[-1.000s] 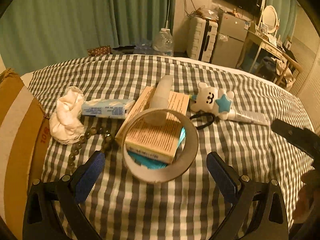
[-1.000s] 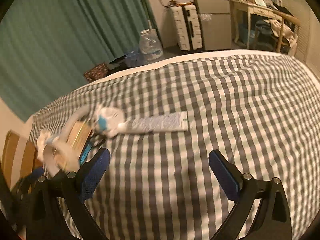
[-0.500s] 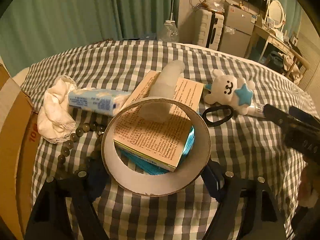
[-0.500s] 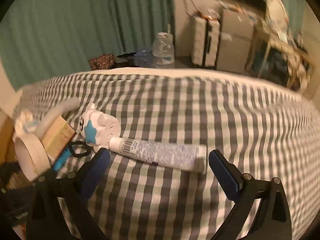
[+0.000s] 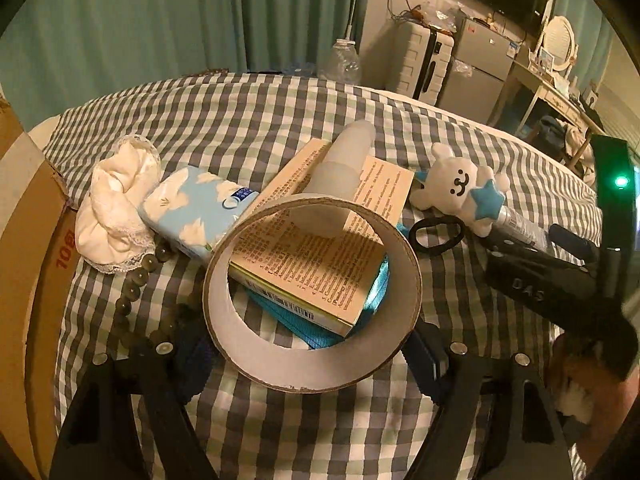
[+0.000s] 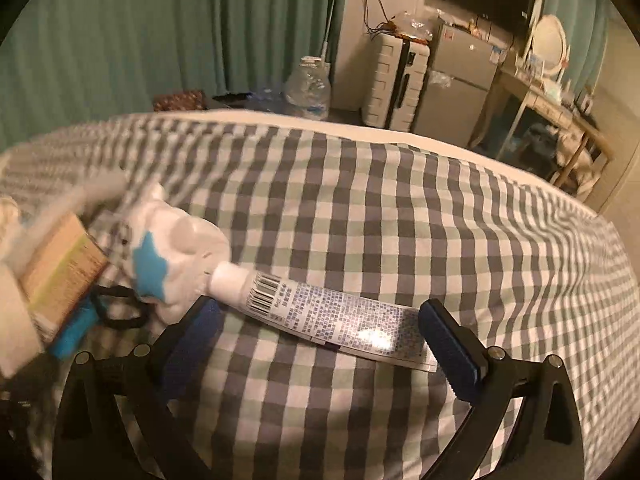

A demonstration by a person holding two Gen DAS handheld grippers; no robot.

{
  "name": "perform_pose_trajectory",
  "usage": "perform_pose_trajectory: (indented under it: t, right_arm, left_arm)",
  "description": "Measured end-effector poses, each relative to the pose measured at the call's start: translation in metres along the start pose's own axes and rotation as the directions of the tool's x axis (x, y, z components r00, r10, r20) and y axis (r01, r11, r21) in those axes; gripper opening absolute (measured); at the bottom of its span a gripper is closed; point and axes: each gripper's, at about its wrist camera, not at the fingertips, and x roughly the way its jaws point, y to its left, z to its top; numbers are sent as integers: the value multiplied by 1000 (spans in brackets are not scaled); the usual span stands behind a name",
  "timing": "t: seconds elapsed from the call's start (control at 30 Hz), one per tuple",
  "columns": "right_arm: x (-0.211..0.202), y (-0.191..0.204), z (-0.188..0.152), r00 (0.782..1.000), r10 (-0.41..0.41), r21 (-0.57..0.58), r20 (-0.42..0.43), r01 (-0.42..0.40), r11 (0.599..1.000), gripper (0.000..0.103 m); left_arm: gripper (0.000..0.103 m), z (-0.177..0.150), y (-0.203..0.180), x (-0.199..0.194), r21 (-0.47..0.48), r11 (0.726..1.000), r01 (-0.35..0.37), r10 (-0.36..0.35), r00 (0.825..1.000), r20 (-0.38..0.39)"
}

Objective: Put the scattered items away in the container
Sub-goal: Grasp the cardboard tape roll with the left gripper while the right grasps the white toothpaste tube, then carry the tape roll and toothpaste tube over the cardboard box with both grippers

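A wide cardboard tape roll (image 5: 312,364) stands on edge on the checked bed, between the fingers of my left gripper (image 5: 310,354), which is open around it. Behind it lie a tan box (image 5: 316,256), a frosted tube (image 5: 344,164), a blue tissue pack (image 5: 196,208), a white cloth (image 5: 116,204), beads (image 5: 132,296) and a white plush toy (image 5: 460,184). My right gripper (image 6: 320,328) is open, its fingers on either side of a white printed tube (image 6: 332,320) that lies flat. The plush (image 6: 168,256) touches the tube's cap.
A cardboard box (image 5: 28,264) stands at the left edge of the bed. A black hair tie (image 5: 438,234) lies by the plush. The right gripper's body (image 5: 560,276) shows at the right of the left wrist view. Bare checked cover (image 6: 440,220) lies beyond the tube.
My left gripper has moved forward until the tape roll sits between its fingers. My right gripper has swung left and down over the printed tube.
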Motion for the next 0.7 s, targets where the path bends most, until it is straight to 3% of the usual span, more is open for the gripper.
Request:
perform_pose_trajectory:
  t: [0.1,0.17,0.23,0.3,0.5,0.7]
  right_arm:
    - [-3,-1,-1,1000,6,26,8,-6,1000,101]
    - [-4,-2,0,1000,13,27,16,-14,1000,91]
    - [-7,-3,2,1000,15,12,26,-15,1000,61]
    - [-4,-8,8,998,57,11,19,-57,998,44]
    - [-10,-29,17,991,131,46,13,-131,990,12]
    - [-33,-39,2,978,209,51,-8,-208,977,8]
  left_arm:
    - [82,0,0,0,5,1000,2,-2,1000,-2]
    - [82,0,0,0,11,1000,3,-3,1000,-4]
    - [82,0,1,-1,11,1000,2,-2,1000,-6]
    - [82,0,2,-1,8,1000,3,-2,1000,-12]
    - [82,5,-1,-9,9,1000,-10,10,1000,1]
    - [81,9,4,-28,15,1000,8,-8,1000,29]
